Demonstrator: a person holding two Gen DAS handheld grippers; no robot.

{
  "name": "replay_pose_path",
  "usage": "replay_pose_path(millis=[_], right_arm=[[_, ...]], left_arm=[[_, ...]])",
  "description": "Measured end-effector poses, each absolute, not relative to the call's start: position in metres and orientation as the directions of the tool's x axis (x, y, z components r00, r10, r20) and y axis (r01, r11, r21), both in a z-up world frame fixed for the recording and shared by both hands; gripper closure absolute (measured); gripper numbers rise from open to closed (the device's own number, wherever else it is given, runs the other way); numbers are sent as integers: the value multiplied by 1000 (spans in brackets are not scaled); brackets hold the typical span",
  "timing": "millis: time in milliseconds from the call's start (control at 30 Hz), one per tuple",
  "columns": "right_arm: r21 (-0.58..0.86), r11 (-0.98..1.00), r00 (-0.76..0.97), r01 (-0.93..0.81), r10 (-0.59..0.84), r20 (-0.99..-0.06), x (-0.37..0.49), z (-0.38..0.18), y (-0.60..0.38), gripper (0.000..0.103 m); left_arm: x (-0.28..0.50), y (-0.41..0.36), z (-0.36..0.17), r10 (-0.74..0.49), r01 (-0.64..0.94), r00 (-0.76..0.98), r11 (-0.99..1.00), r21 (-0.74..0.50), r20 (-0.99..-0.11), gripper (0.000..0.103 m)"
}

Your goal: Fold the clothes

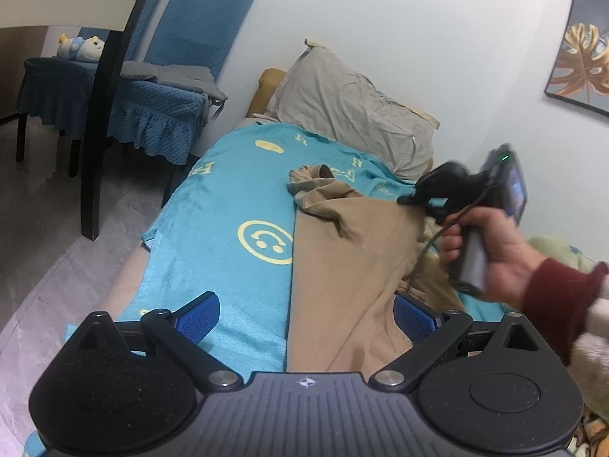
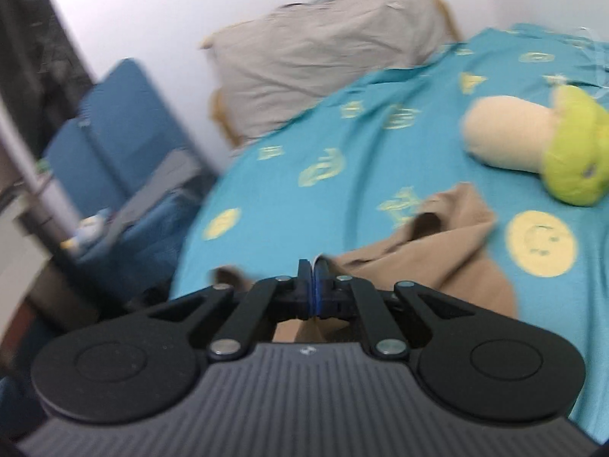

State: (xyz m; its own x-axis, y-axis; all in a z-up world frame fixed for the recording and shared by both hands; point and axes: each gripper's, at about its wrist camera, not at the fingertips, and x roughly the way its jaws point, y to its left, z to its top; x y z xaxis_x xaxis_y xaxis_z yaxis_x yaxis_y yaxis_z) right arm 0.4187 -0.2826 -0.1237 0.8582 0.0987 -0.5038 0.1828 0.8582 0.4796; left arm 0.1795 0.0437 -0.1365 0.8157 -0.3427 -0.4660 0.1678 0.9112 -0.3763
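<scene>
Jaws of the left gripper (image 1: 306,316) are spread wide, their blue ribbed pads (image 1: 198,318) set well apart, and nothing is held between them. Jaws of the right gripper (image 2: 313,285) are pressed together; a thin pale edge shows at their tip, but whether cloth is pinched there cannot be told.

A tan garment (image 1: 342,266) is laid on the bed, over a teal sheet (image 1: 228,190) printed with yellow smileys and letters. In the left wrist view the garment is seen running up between the spread jaws, its straight left edge lying between the two pads and its crumpled far end bunched beyond them. In the right wrist view, which is blurred, the garment (image 2: 437,251) is found just past and under the closed jaws, rumpled, with a dark opening in its folds.

The cloth is matte and soft, creased in broad folds. A grey wrinkled pillow (image 1: 354,114) is propped against the white wall at the head of the bed. A cream and green plush toy (image 2: 533,144) is laid on the sheet, well apart from the garment.

The right gripper (image 1: 430,194) is gripped by a hand (image 1: 491,247) in a dark red sleeve (image 1: 555,301), and is held above the garment's right side.
</scene>
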Motion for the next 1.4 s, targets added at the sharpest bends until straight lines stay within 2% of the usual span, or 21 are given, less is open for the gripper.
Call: replay_pose_path(millis=[133,300,367,400,433,667,833,967,1167,1267,1400], right_arm=[[479,842,839,250,59,-540,429,-153,-294,98],[500,833,817,237,108,-566,429,-160,-300,93],[487,849,810,202,135,-571,415,-149,-297,69],[482,857,809,183,147,-569,406,-143,-296,34],[479,863,815,159,159,-557,394,-134,-294,12],[430,902,830,41,209,-517,267,-62,-273,14],[434,901,828,-3,246,-505,154,-32,-255,14],[456,890,826,18,244,-509,83,-32,-252,14],[488,856,779,170,187,-599,38,-58,-272,14],[500,839,781,214,161,-603,40,-64,-281,14],[531,817,776,224,180,-605,48,-73,-286,14]], left_arm=[[181,37,-140,-341,181,811,919,-349,-476,4],[186,30,-142,-332,181,804,927,-328,-493,4],[187,28,-143,-327,183,803,931,-316,-498,4],[185,27,-142,-324,186,804,934,-306,-498,4],[184,25,-141,-321,191,805,937,-294,-499,4],[161,15,-129,-340,248,780,939,-240,-525,4],[144,22,-124,-356,219,708,932,-290,-610,6],[131,41,-125,-347,162,634,933,-320,-691,8],[118,73,-127,-352,105,502,932,-348,-790,13],[119,90,-138,-377,8,416,911,-411,-828,22],[119,100,-147,-374,-80,353,901,-426,-858,27]])
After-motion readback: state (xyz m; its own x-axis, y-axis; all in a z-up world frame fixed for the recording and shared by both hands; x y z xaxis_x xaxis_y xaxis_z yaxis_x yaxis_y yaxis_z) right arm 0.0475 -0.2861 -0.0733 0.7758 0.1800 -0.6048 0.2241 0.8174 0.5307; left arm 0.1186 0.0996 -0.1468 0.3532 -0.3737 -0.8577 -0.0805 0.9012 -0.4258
